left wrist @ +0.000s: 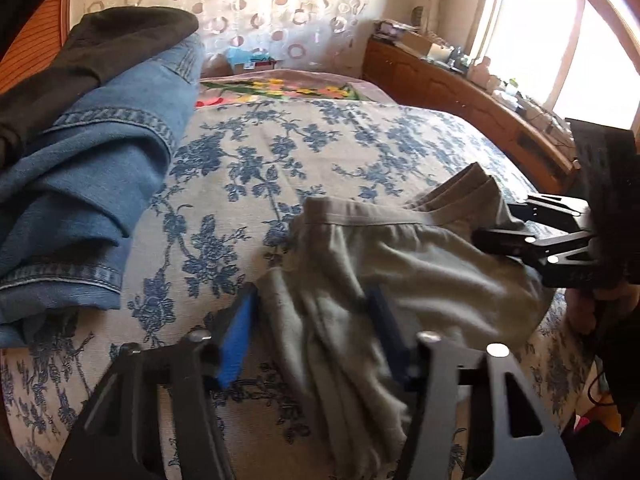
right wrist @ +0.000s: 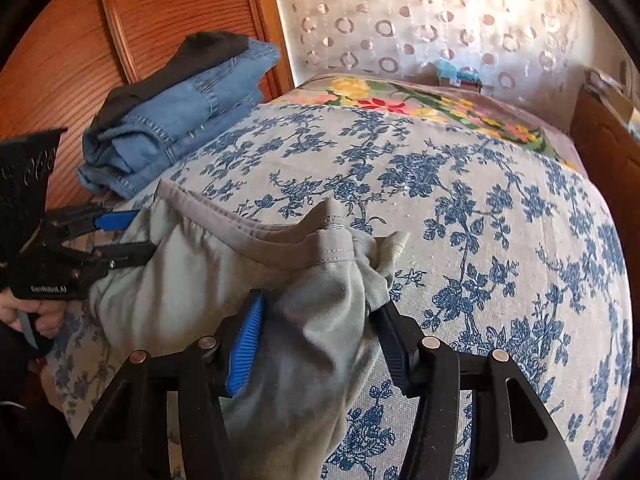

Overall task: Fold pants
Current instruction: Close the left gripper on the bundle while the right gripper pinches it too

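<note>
Pale grey-green pants [left wrist: 400,256] lie bunched on the bed's blue floral cover, waistband toward the far side. My left gripper [left wrist: 312,320] stands open with its jaws either side of the pants' left part, fabric between them. My right gripper [right wrist: 320,320] is also open, jaws around the pants [right wrist: 224,280] near the waistband's right end. Each gripper shows in the other's view: the right one [left wrist: 496,224] at the pants' right edge, the left one [right wrist: 132,236] at their left edge.
A stack of folded blue jeans [left wrist: 92,184] with a dark garment [left wrist: 100,48] on top sits at the bed's left side [right wrist: 180,112]. A flowered blanket [right wrist: 420,104] lies at the head. A wooden cabinet [left wrist: 460,92] runs along the right.
</note>
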A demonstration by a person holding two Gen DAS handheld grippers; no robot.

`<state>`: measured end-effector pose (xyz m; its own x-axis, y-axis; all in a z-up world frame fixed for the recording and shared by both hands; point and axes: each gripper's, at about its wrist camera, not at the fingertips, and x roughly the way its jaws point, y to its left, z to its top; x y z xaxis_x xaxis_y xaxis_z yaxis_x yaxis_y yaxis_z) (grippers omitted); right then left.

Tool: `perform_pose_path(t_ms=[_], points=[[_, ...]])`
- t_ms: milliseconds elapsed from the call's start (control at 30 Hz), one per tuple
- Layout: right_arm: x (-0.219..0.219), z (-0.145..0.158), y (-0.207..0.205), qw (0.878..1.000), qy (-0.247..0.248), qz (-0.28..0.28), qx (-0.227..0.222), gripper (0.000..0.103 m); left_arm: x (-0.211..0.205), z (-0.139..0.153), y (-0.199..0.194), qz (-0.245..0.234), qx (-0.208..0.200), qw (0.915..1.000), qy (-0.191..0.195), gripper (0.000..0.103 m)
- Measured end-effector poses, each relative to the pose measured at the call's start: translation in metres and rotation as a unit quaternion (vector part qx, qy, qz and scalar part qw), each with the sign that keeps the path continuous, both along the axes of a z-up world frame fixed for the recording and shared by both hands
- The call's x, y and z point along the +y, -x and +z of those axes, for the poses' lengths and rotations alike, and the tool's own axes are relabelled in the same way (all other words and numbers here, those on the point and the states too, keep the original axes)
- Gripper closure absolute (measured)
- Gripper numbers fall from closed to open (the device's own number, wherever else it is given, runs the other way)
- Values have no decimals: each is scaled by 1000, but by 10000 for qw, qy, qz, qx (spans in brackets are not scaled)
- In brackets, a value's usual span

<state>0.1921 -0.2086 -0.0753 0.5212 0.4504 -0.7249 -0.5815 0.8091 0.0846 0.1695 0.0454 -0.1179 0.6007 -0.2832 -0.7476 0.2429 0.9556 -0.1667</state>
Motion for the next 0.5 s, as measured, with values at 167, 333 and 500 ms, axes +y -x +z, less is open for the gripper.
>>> perform_pose_path(t_ms=[167,333,500], points=[[-3,1,-5,9995,-226,59,206,74,6,0,-4,26,69,9995,299,70],[-4,2,-5,9985,-418,97,327,85,1,0,-1,-134,163,9986,491,88],[-5,23,1,9981,-559,89,246,86,6,15,6,-77,94,9966,815,89]])
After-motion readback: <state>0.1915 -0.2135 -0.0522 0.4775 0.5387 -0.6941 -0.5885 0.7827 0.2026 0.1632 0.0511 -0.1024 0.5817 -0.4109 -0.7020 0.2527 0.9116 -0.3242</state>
